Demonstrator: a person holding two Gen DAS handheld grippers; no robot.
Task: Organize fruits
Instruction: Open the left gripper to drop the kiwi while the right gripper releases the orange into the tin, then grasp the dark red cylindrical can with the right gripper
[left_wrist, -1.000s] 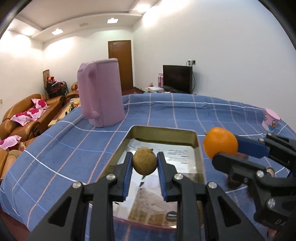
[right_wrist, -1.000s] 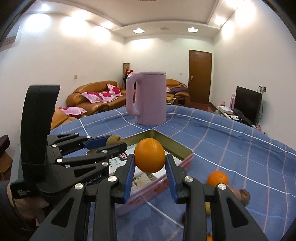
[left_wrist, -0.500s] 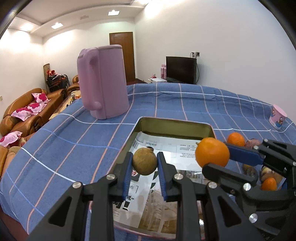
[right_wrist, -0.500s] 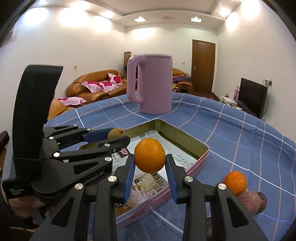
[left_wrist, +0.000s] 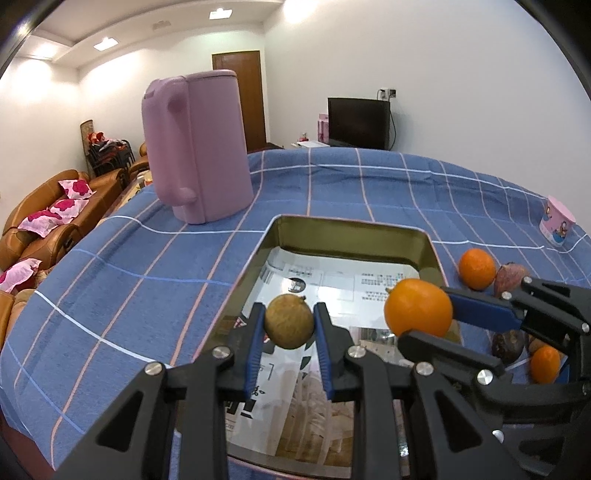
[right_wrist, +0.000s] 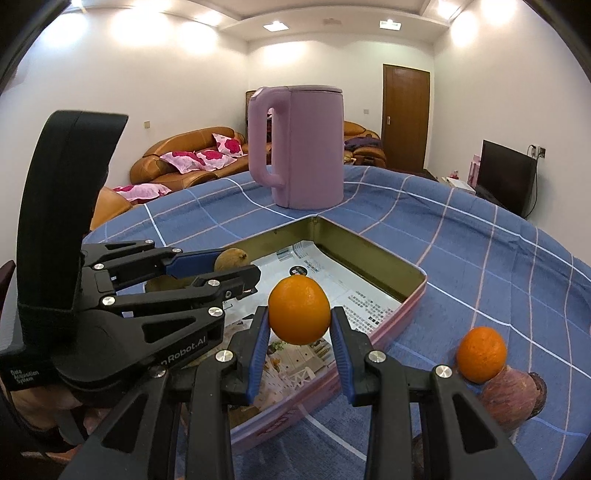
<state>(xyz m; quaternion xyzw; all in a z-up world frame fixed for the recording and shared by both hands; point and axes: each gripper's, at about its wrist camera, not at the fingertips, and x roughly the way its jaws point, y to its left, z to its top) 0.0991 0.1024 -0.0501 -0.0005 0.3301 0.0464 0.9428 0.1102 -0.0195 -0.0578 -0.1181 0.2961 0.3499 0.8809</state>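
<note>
My left gripper (left_wrist: 289, 320) is shut on a small brown round fruit (left_wrist: 289, 320) above the near part of a metal tin tray (left_wrist: 354, 230) lined with printed paper. Beside it on the right, the right gripper (left_wrist: 424, 321) is shut on an orange (left_wrist: 417, 312) over the tray's right side. In the right wrist view the right gripper (right_wrist: 299, 319) clamps the orange (right_wrist: 299, 310) above the tray (right_wrist: 402, 306), and the left gripper (right_wrist: 236, 267) with the brown fruit (right_wrist: 229, 259) is to its left.
A tall pink kettle (left_wrist: 197, 146) stands on the blue checked tablecloth (left_wrist: 129, 280) beyond the tray. Right of the tray lie loose oranges (left_wrist: 476, 268), (right_wrist: 481, 353) and dark purple fruits (right_wrist: 513, 397). A pink cup (left_wrist: 557, 220) sits far right. Sofas lie beyond the table's left edge.
Both grippers have moved forward and down over the tray with their fruits still held. The kettle and the tray look nearer and larger.
</note>
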